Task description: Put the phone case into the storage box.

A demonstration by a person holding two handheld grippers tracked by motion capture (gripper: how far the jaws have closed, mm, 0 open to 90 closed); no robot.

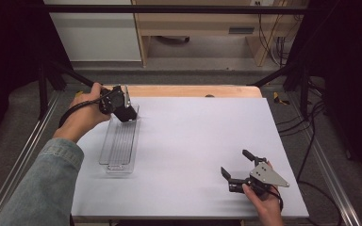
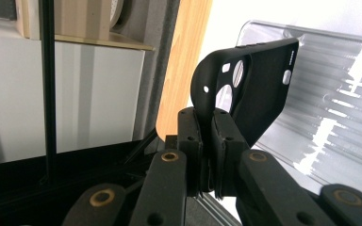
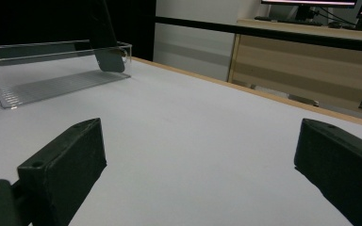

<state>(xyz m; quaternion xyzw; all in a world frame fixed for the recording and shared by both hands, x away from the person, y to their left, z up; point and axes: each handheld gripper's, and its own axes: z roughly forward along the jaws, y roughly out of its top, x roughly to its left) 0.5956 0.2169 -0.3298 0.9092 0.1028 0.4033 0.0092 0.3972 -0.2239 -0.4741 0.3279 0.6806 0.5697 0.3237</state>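
On the white desk (image 1: 193, 155), the left hand-held gripper (image 2: 206, 141) pinches a black phone case (image 2: 257, 89) over the far end of the clear tray (image 1: 118, 141), whose long axis runs toward the person, while the right hand-held gripper (image 1: 235, 165) rests wide open, well apart.

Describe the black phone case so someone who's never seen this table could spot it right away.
Find the white table, then the clear plastic tray near its left edge. Over the tray's far end, the left tongs pinch a phone case: matte black, with camera cutouts.

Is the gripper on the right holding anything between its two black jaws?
No: the right gripper has its jaws wide apart over the bare table.
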